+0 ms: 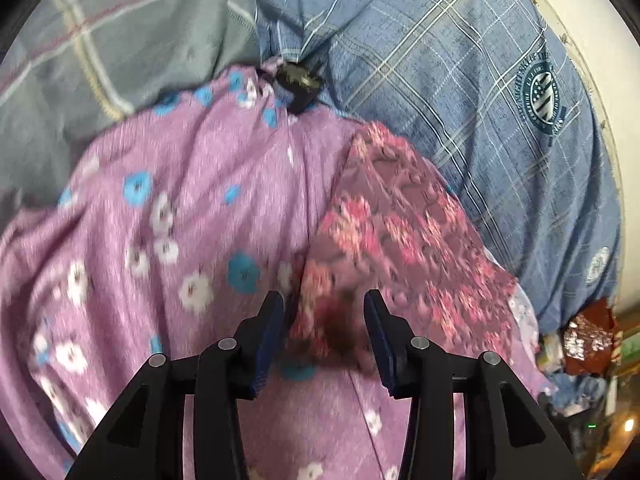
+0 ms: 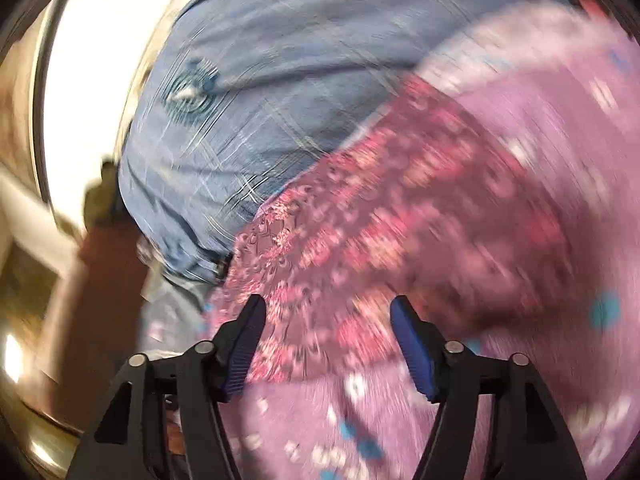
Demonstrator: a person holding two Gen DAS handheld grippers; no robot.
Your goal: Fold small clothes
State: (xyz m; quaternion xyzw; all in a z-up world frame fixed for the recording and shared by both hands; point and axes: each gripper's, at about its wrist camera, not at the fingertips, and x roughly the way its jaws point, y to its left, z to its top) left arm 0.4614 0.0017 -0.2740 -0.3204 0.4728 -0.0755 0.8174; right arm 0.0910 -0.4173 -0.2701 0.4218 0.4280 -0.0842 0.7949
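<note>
The small red flowery cloth lies on the purple cloth mid-frame, maybe half folded, with left gripper and right gripper jaws apart, so next comes grabbing an edge.

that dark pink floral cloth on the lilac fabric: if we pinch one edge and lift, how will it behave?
Probably floppy: the pink floral cloth lies flat in a soft fold, following the creased lilac fabric beneath, so it would likely drape from a pinch. Likely light, since it looks thin. A push may bunch it, or drag the lilac layer too. Both views are blurred.
</note>
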